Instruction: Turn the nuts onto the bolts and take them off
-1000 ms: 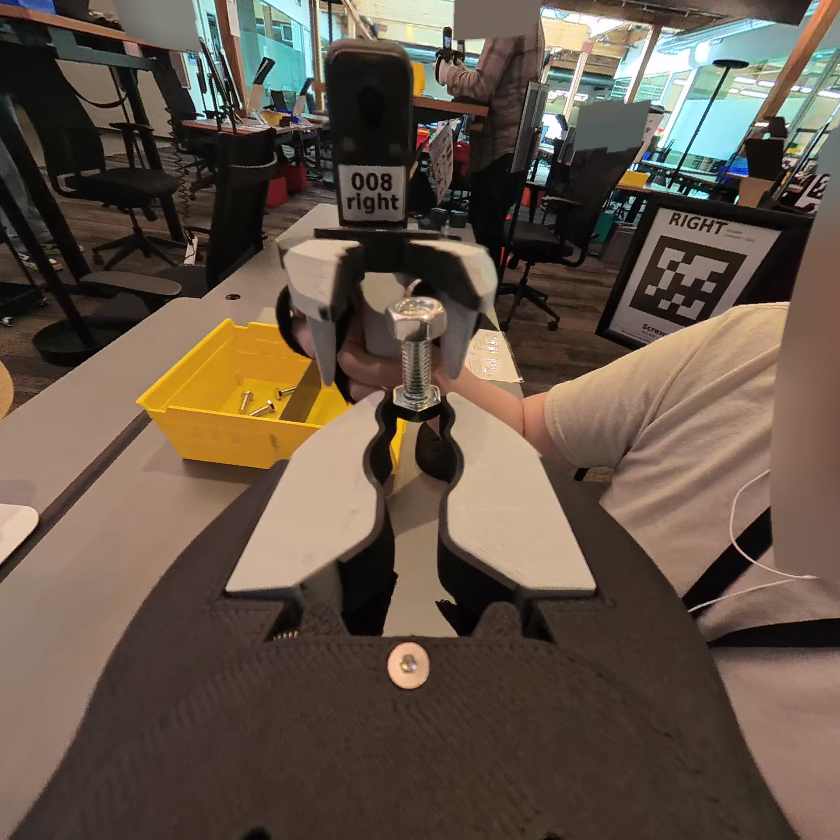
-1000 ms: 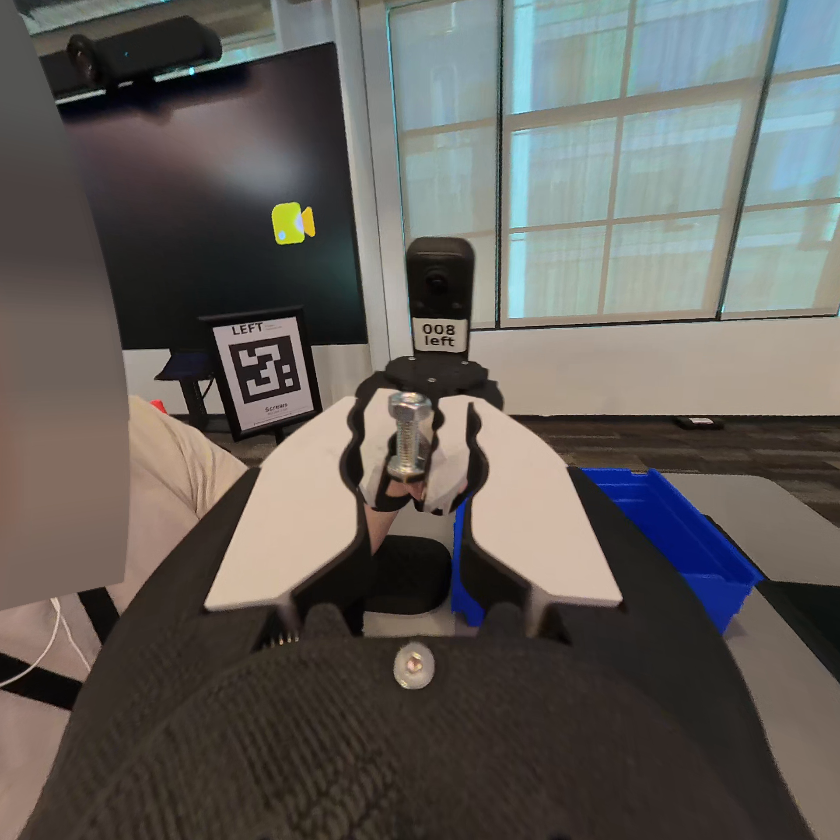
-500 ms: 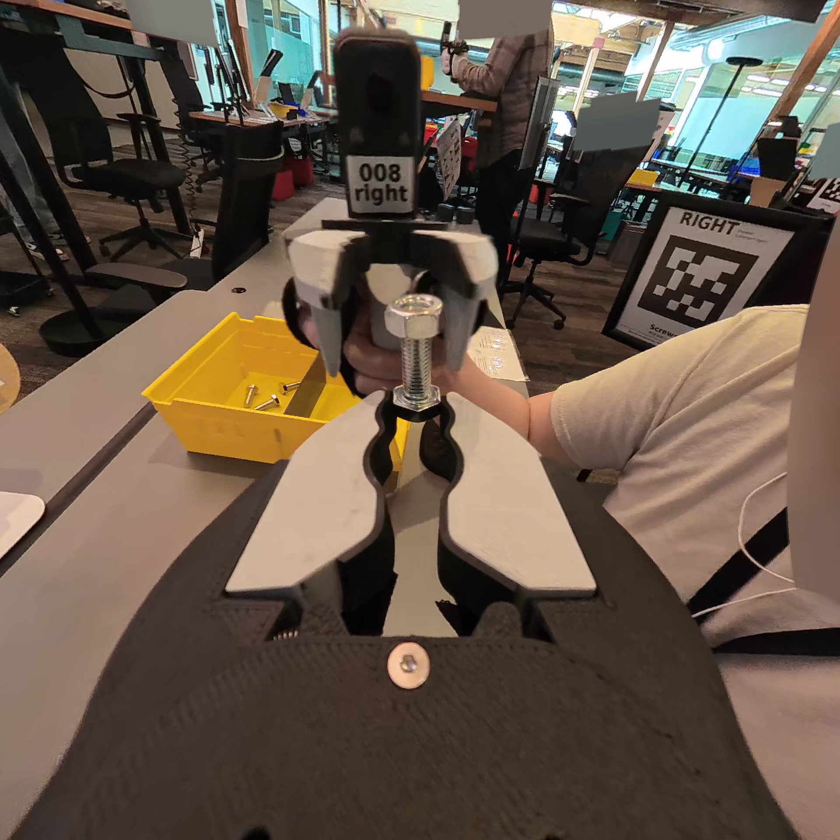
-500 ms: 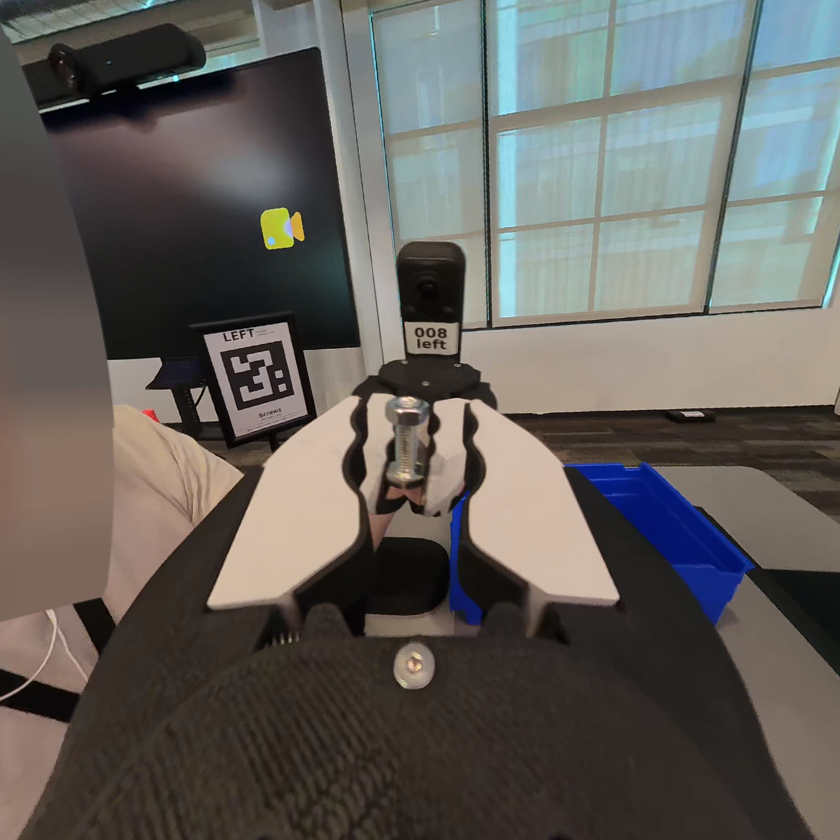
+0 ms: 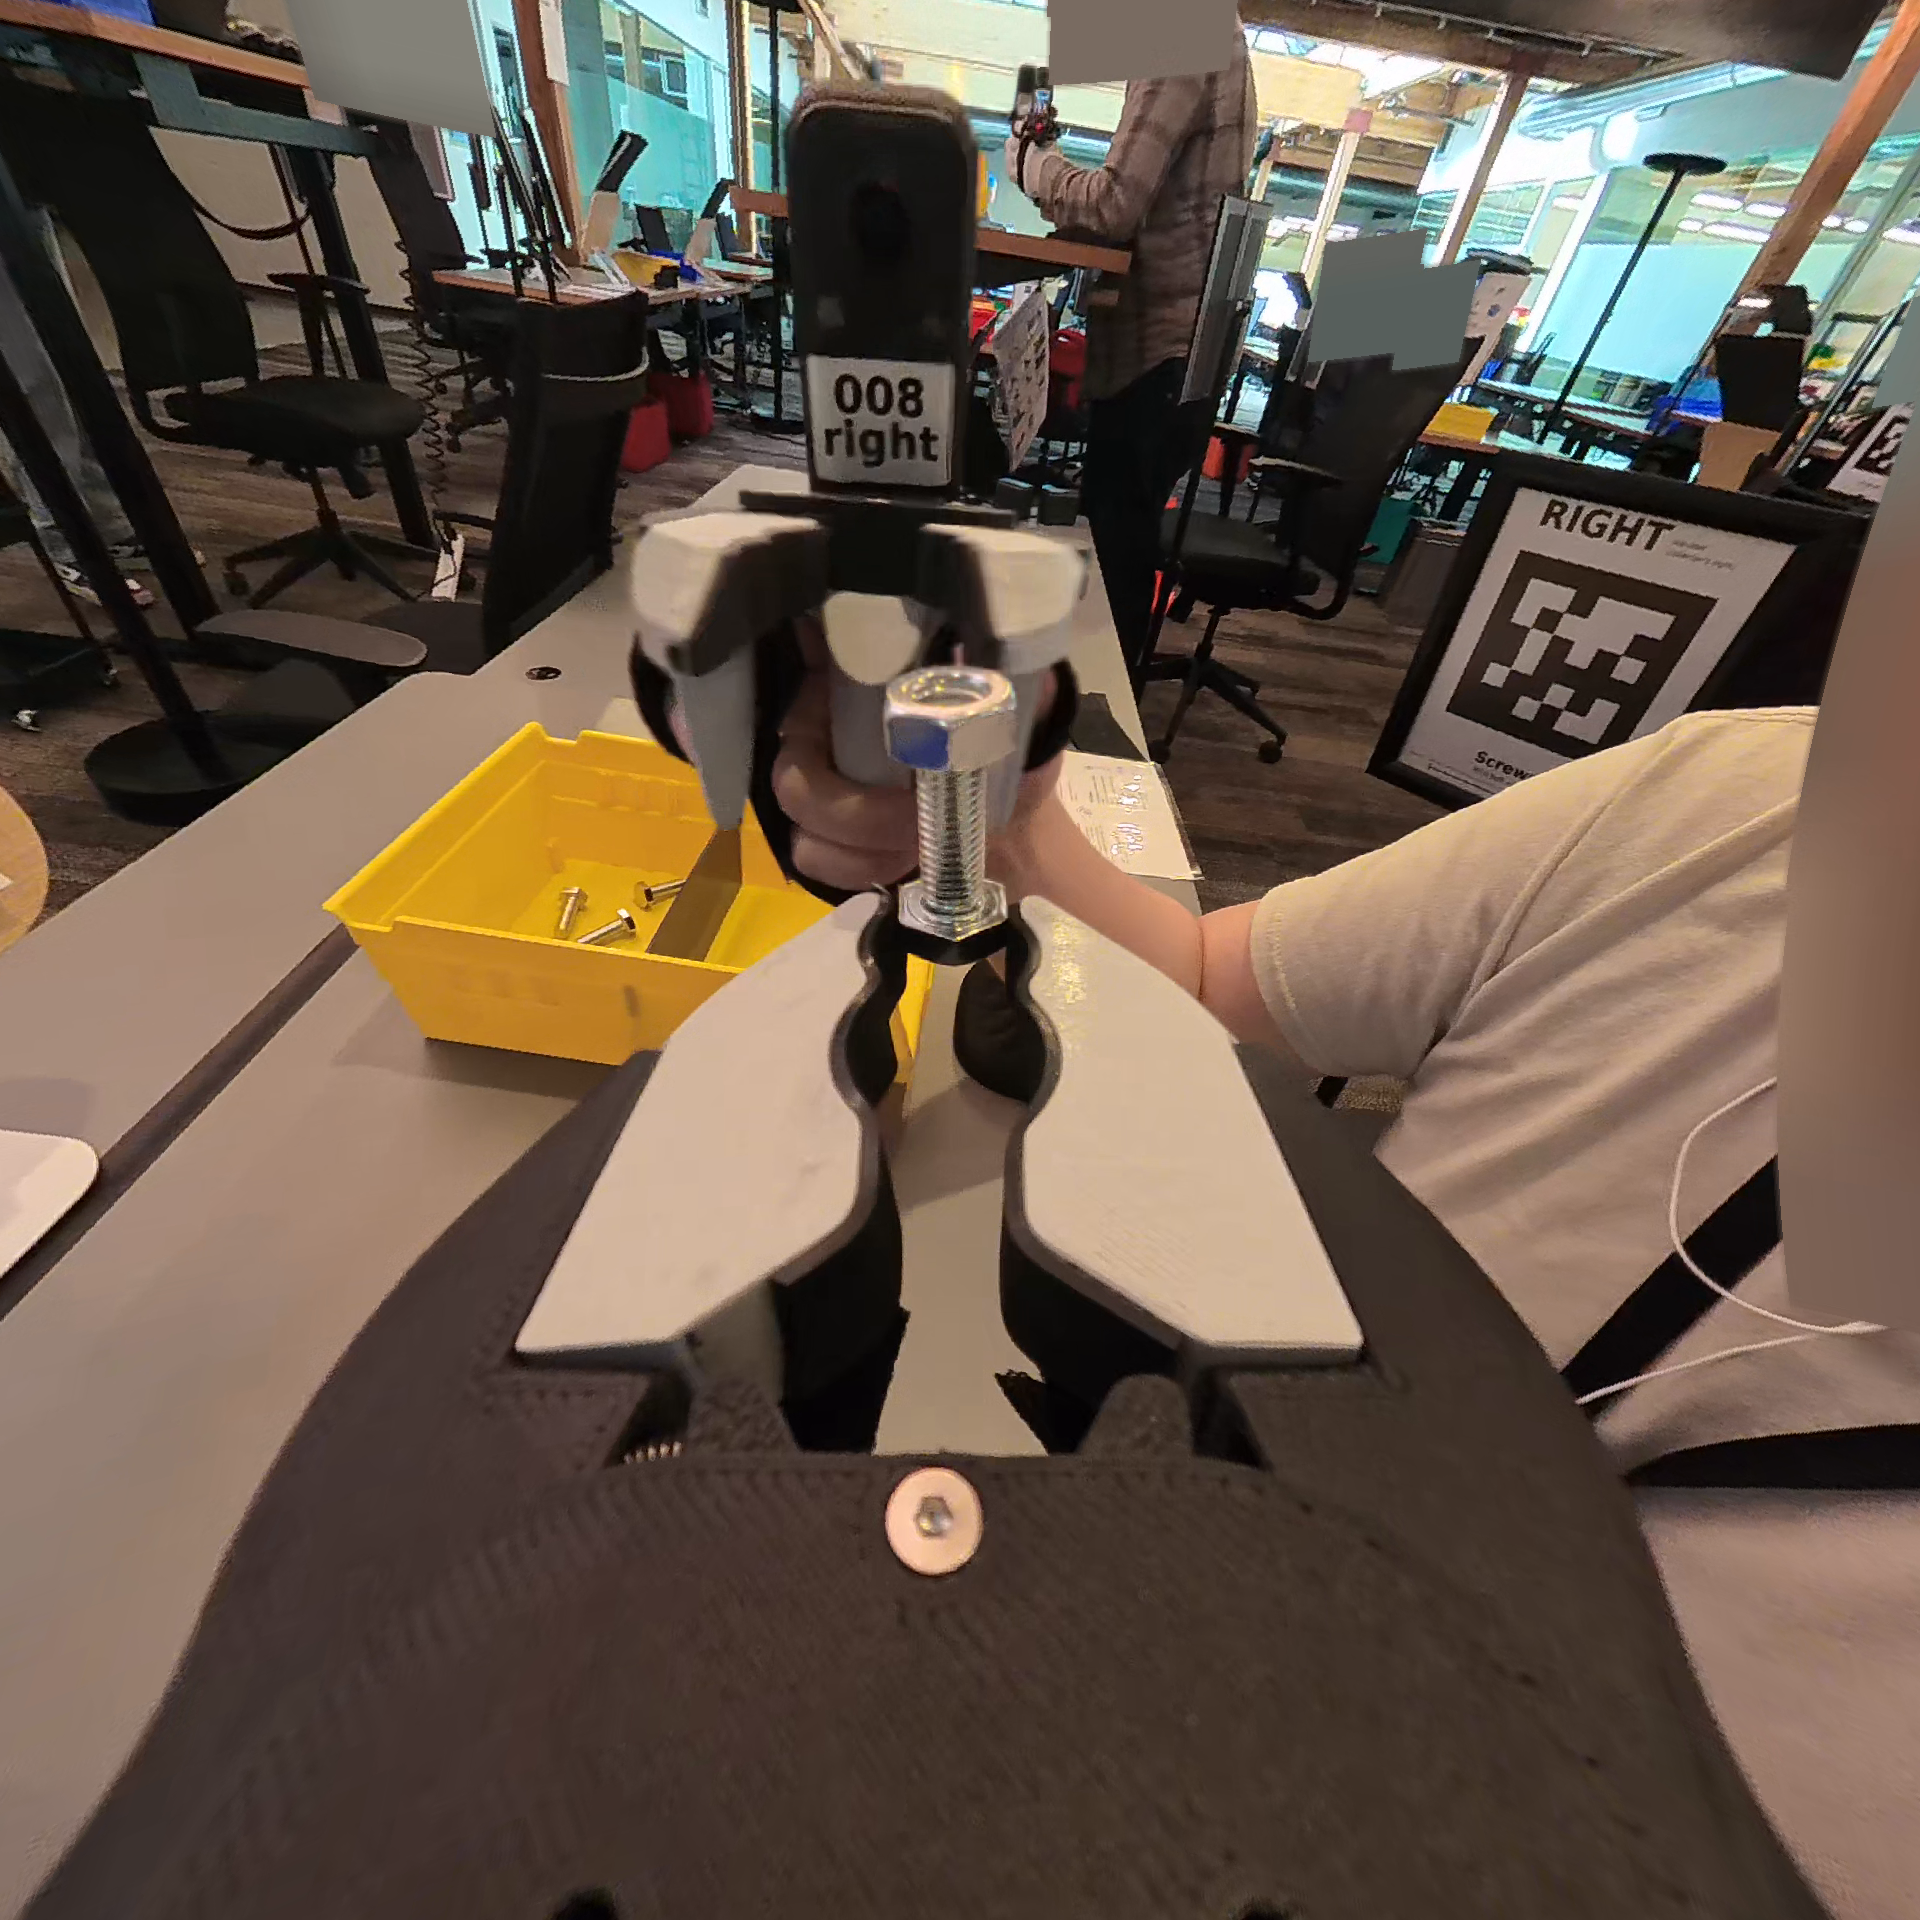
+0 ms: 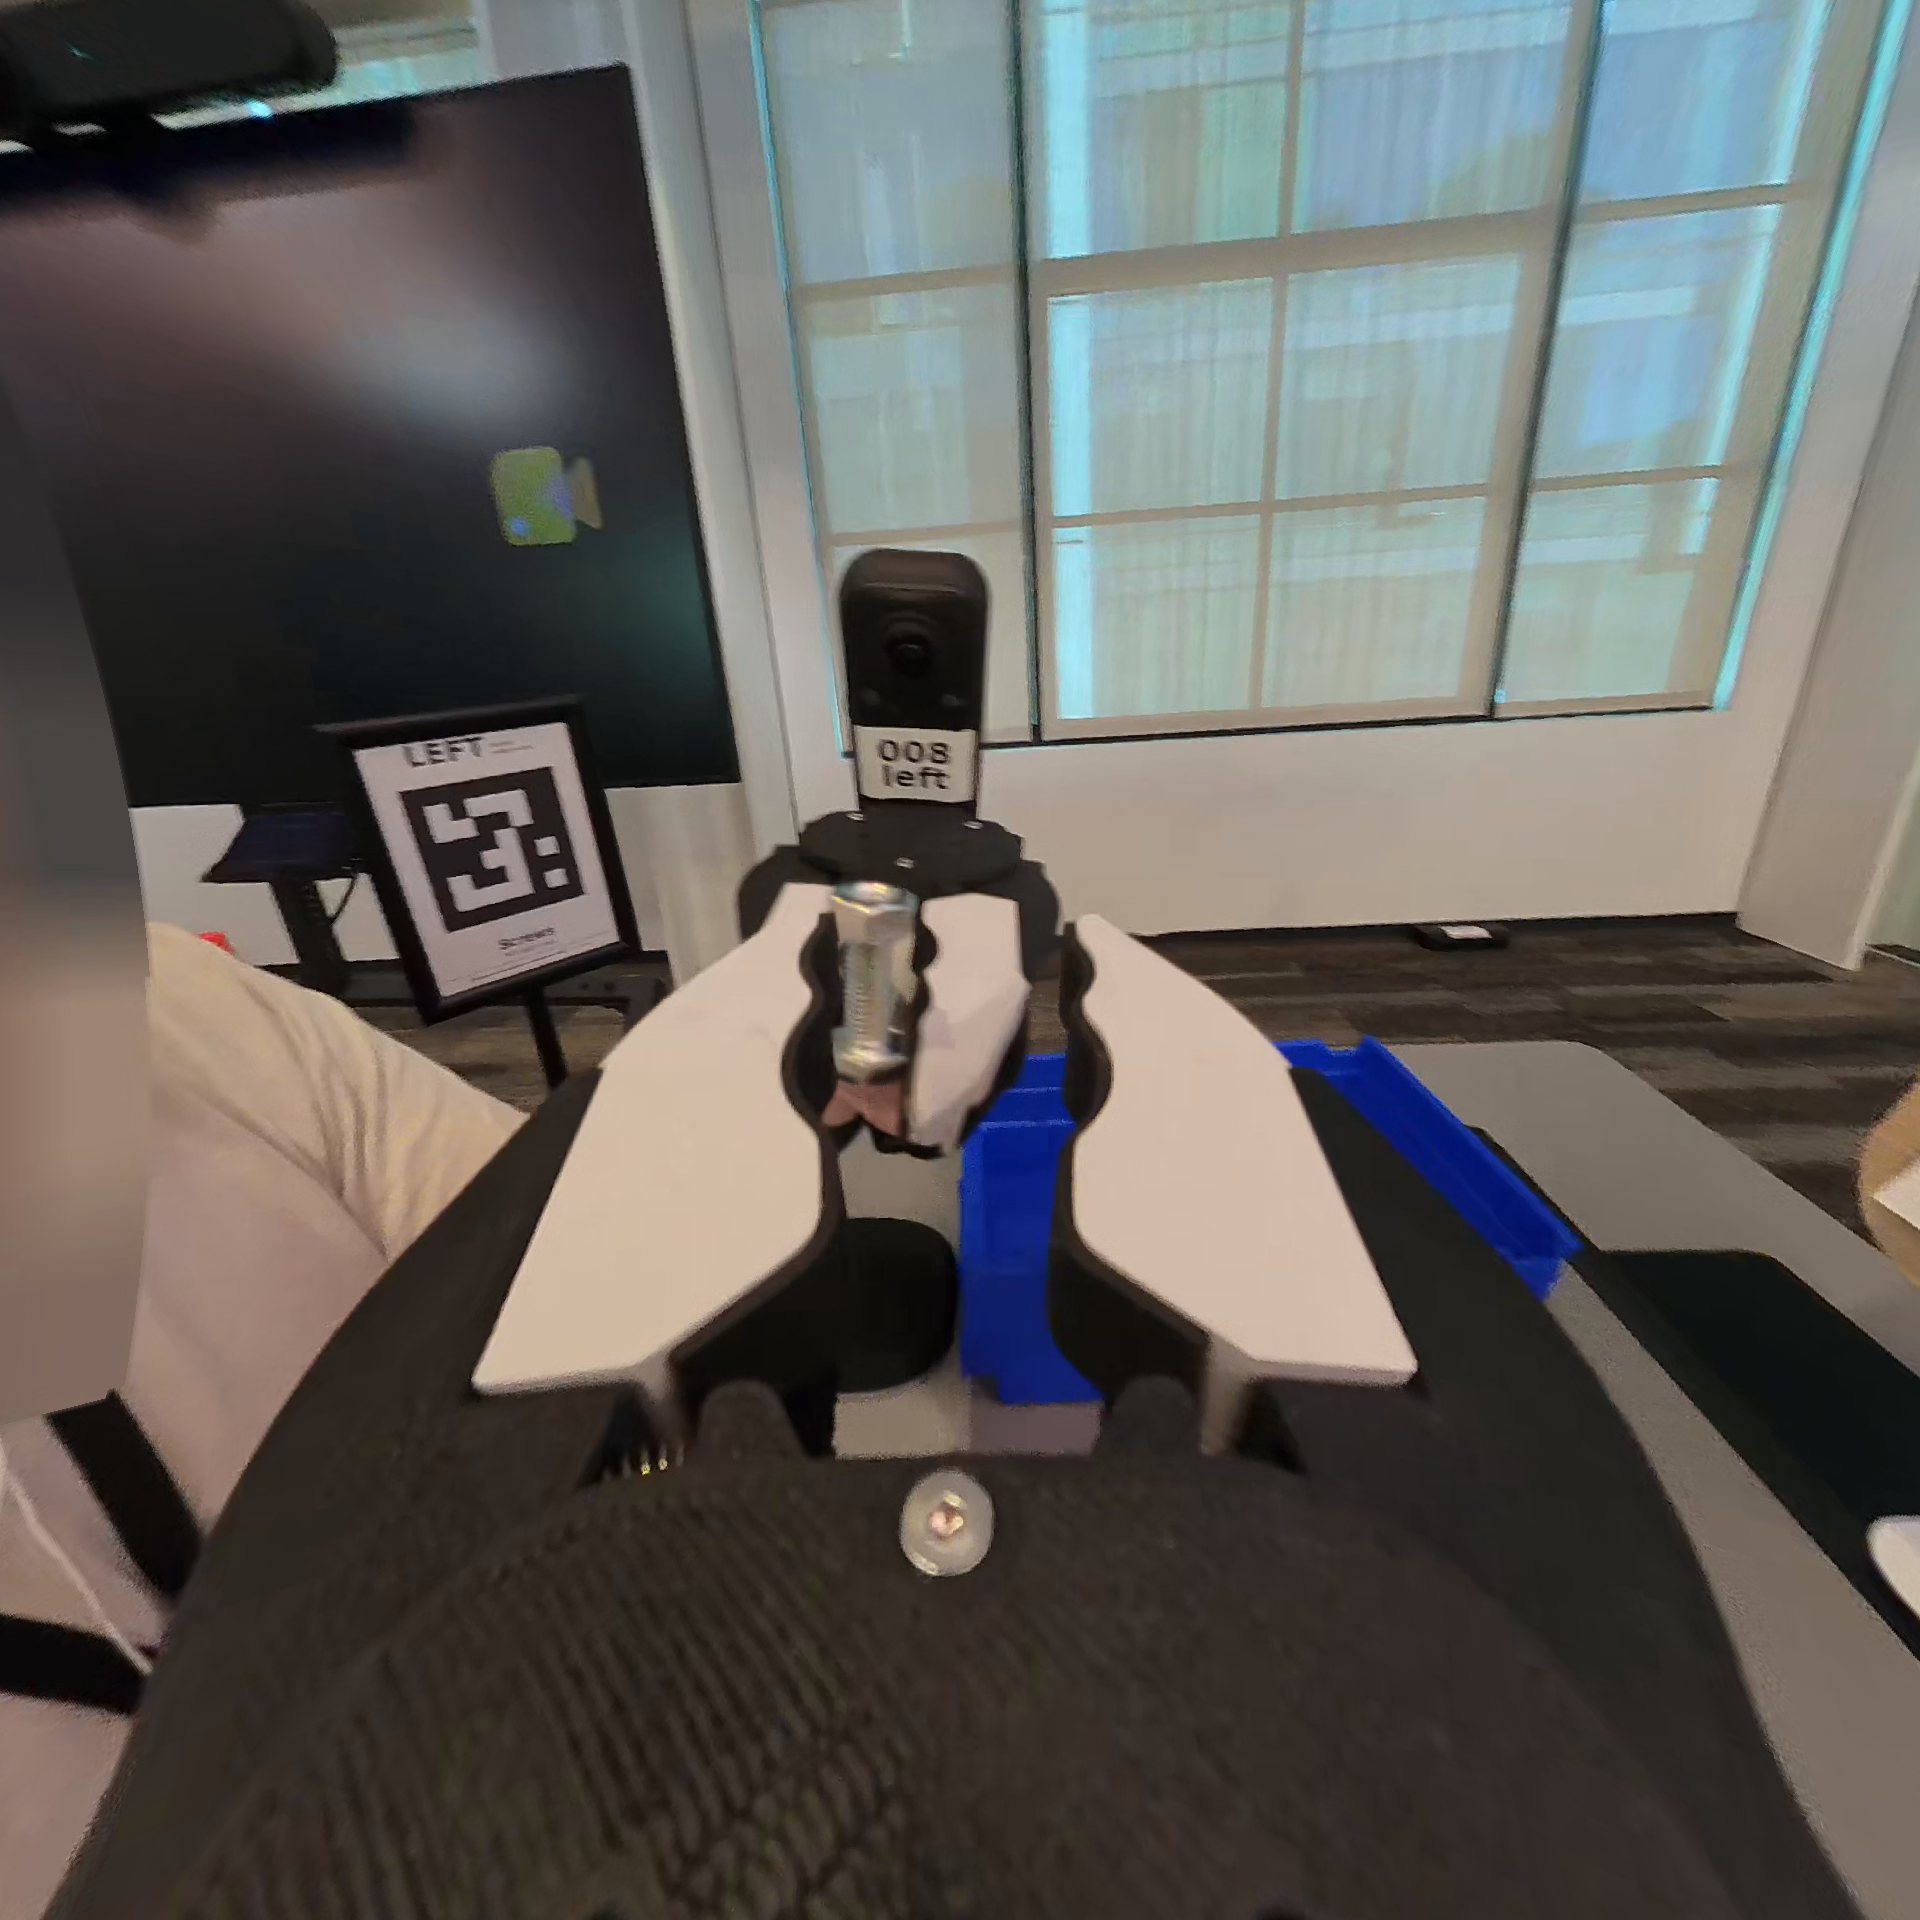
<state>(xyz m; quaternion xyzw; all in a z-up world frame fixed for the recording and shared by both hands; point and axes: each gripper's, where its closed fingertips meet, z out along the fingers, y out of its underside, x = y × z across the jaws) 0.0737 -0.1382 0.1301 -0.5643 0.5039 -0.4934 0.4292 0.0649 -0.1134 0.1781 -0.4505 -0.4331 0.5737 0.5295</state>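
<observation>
Bolts number four from my seat: one bolt held upright in the air, and three loose ones lying in the yellow bin on the table. I count one nut, sitting at the top end of the held bolt with its threaded hole facing up. My left gripper is clamped on the hex head at the bottom of that bolt, its two fingertips pinching it from either side. My right gripper faces it from the far side with its two fingers spread wide. The nut lies close against one of those fingers and well apart from the other, so nothing is pinched there (the right wrist view is blurred, and I cannot tell whether that near finger actually touches). There are two bins in all: the yellow one beyond the left gripper, and a blue one beyond the right gripper.
</observation>
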